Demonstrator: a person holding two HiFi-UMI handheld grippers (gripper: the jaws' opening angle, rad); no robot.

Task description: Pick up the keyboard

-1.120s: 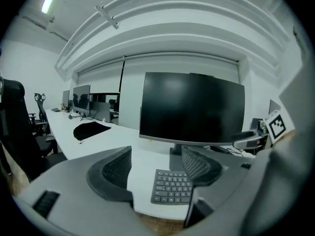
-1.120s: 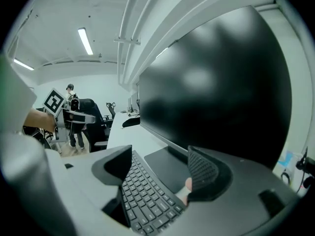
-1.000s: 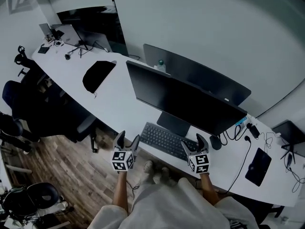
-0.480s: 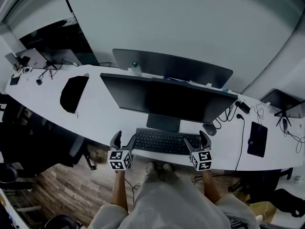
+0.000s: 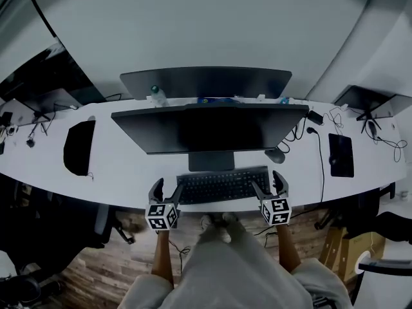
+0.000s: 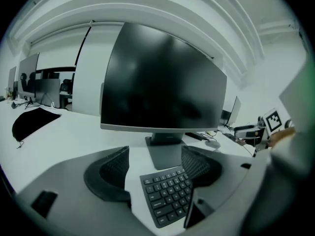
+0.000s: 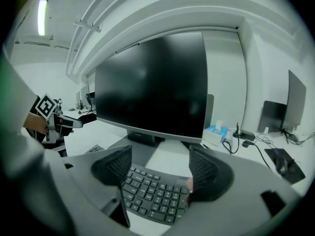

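Tools nearer, keyboard ends between jaws

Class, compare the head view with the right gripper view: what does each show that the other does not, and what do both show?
Only the head view: the wooden floor, the person's lap, a bottle behind the monitor, and a black mat on the desk. Only the right gripper view: a ceiling light and the ribbed inner faces of the fingers. Both: the monitor, the keyboard, the left gripper, and the right gripper, open around the keyboard's end.
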